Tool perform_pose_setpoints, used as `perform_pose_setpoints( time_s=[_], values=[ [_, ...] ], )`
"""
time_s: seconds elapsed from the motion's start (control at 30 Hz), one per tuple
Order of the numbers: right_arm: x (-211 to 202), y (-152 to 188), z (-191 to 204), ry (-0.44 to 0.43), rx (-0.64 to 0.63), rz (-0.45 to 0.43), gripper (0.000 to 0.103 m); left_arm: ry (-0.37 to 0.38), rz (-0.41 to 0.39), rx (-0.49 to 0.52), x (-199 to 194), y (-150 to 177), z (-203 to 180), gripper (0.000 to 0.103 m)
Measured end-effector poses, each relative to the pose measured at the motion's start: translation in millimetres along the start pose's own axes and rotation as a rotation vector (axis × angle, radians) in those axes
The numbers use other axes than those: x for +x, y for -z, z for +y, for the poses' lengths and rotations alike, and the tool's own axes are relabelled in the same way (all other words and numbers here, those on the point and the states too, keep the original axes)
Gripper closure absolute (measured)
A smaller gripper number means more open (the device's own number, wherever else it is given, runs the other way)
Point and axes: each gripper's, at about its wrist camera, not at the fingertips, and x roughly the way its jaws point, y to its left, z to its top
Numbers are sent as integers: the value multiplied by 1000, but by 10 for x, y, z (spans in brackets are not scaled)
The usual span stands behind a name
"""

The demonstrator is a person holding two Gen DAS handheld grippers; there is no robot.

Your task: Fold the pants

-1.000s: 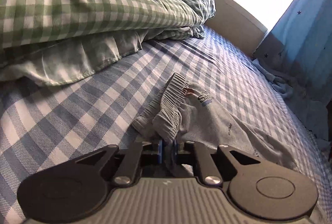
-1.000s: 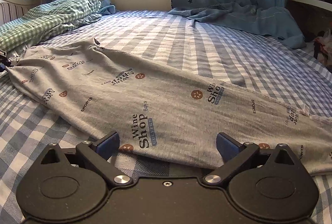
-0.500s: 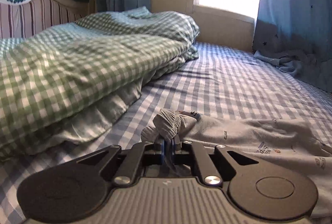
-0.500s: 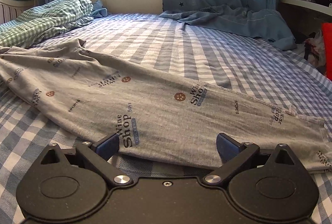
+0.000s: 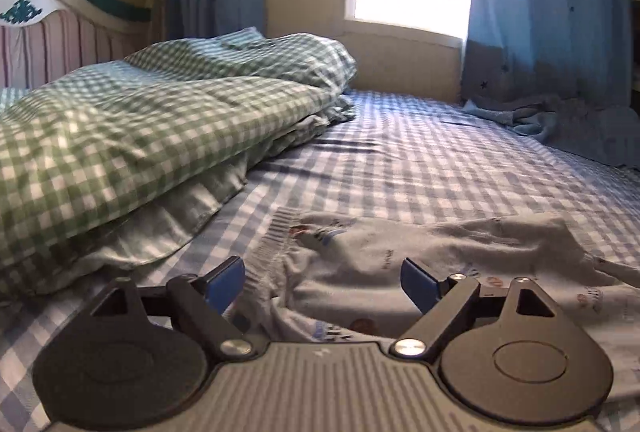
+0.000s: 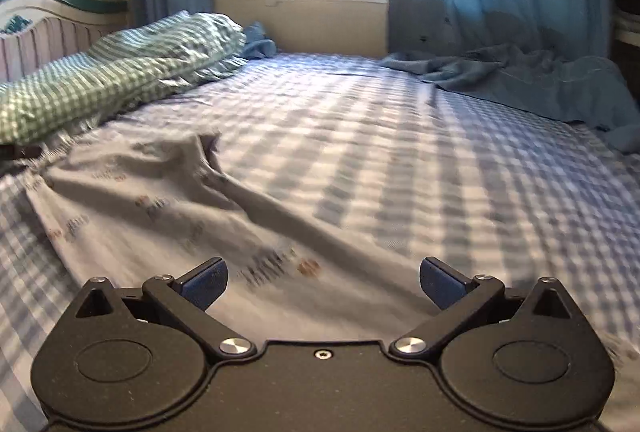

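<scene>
Grey printed pants (image 5: 400,264) lie on the blue checked bed sheet (image 5: 420,167). Their ribbed waistband (image 5: 272,244) is at the left, just ahead of my left gripper (image 5: 322,282), which is open and empty with the waist end between its blue fingertips. In the right wrist view the pants (image 6: 168,216) stretch from the far left to under my right gripper (image 6: 323,284), which is open and empty just above the cloth. That view is blurred.
A folded green checked duvet (image 5: 132,135) lies at the left by the headboard (image 5: 36,27). Blue curtains (image 5: 540,11) hang by the window, and their cloth (image 6: 520,79) pools on the bed's far right. Bare sheet lies beyond the pants.
My left gripper has opened and let go of the waistband, which now lies on the sheet. My right gripper stayed open and swung left over the pants.
</scene>
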Motion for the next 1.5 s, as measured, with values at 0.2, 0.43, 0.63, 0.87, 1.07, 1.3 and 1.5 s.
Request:
perform_pose_setpoints(
  time_s=[0.2,0.43,0.63,0.87,1.07,1.3,1.5],
  values=[
    [1010,-802,277,-306,183,80,27,68,35,111,314,62,-555,7],
    [1710,-1135,620,-385,282,212,63,40,62,44,791,56,-649,7],
    [1967,-1169,682,-275,265,211,103,41,127,-9,952,72,-559,6],
    [2156,-1214,503,-112,224,183,101,-21,74,15,863,-109,-463,5],
    [1538,-1100,612,-183,99,62,50,-85,81,-3,1068,-326,-210,2],
    [1356,-587,1183,-100,-350,89,31,-191,176,-25,1564,-255,-117,0],
    [1282,-419,706,160,-337,15,20,-252,149,-90,1405,-344,-159,1]
  ],
)
